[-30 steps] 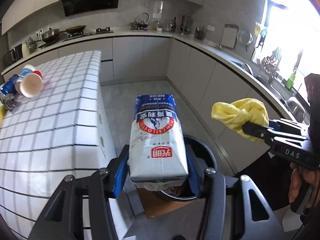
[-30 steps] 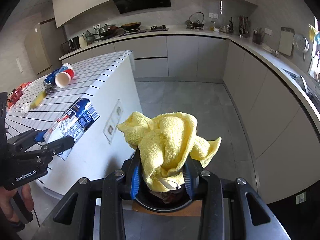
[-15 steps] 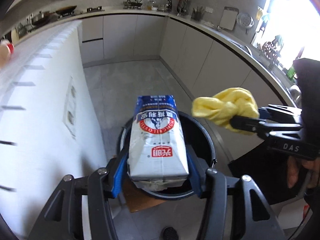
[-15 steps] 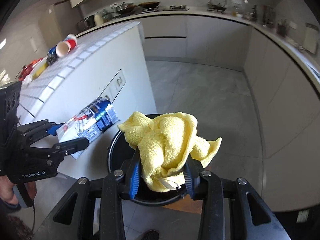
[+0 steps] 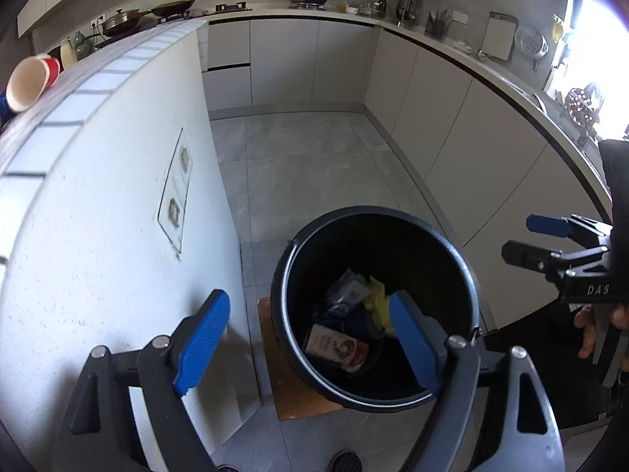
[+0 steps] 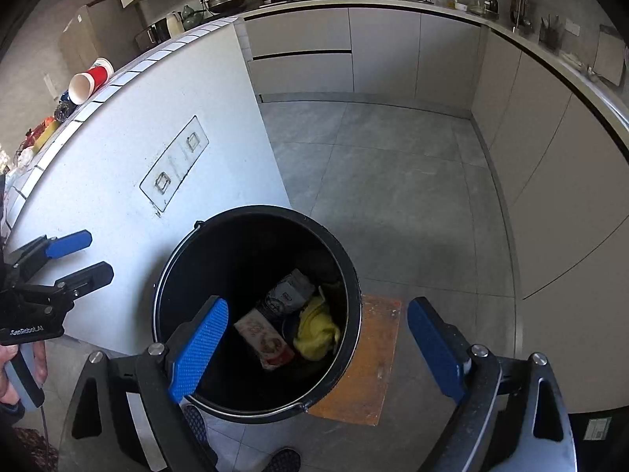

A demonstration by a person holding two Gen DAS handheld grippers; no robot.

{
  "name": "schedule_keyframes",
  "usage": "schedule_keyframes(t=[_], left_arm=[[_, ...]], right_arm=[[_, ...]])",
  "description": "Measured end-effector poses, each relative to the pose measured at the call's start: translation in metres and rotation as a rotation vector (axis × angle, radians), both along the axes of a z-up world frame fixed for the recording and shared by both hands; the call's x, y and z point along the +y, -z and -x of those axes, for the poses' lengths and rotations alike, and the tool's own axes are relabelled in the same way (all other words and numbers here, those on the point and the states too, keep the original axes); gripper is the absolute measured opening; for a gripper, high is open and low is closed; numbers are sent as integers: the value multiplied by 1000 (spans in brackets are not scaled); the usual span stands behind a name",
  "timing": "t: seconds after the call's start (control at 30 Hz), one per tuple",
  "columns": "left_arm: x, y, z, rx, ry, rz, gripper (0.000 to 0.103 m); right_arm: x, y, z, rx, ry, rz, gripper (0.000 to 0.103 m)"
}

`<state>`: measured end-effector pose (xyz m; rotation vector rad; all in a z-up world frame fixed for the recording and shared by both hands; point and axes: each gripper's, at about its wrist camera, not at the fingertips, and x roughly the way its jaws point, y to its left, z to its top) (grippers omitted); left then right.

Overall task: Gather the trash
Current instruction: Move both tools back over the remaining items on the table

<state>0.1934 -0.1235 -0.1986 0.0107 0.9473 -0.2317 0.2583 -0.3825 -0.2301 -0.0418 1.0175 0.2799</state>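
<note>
Over the black bucket point(image 6: 255, 310), at the near edge of both views, the left tongs point(image 5: 310, 340) and right tongs point(image 6: 316, 348) gape wide with nothing between their blue pads; both have just been opening. In the right view the left tongs' far pad is cut by the frame edge at 9 o'clock. Down in the bucket lie the milk carton point(image 6: 289, 293), the yellow cloth point(image 6: 316, 328) at 3 o'clock of it, and a reddish box point(image 6: 265, 338); the dark walls swallow whatever lies beneath. A wooden board point(image 6: 369, 358) under the bucket shows only in part. Farther off at 10 o'clock, a red paper cup point(image 6: 90, 80) lies tipped on the tiled surface point(image 6: 157, 59); the litter behind it is too small to tell.
</note>
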Motion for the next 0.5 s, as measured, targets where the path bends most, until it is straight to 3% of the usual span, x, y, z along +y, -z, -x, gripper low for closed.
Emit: schedule_keyframes(t=[0.07, 0.17, 0.5], left_arm=[[-1, -4, -1, -7, 5, 3, 87], [-5, -15, 2, -30, 13, 4, 92], [-8, -56, 8, -103, 14, 25, 95]], right_arm=[[-1, -6, 2, -8, 11, 4, 103], [1, -14, 7, -31, 22, 9, 103], [-3, -57, 22, -125, 49, 0, 103]])
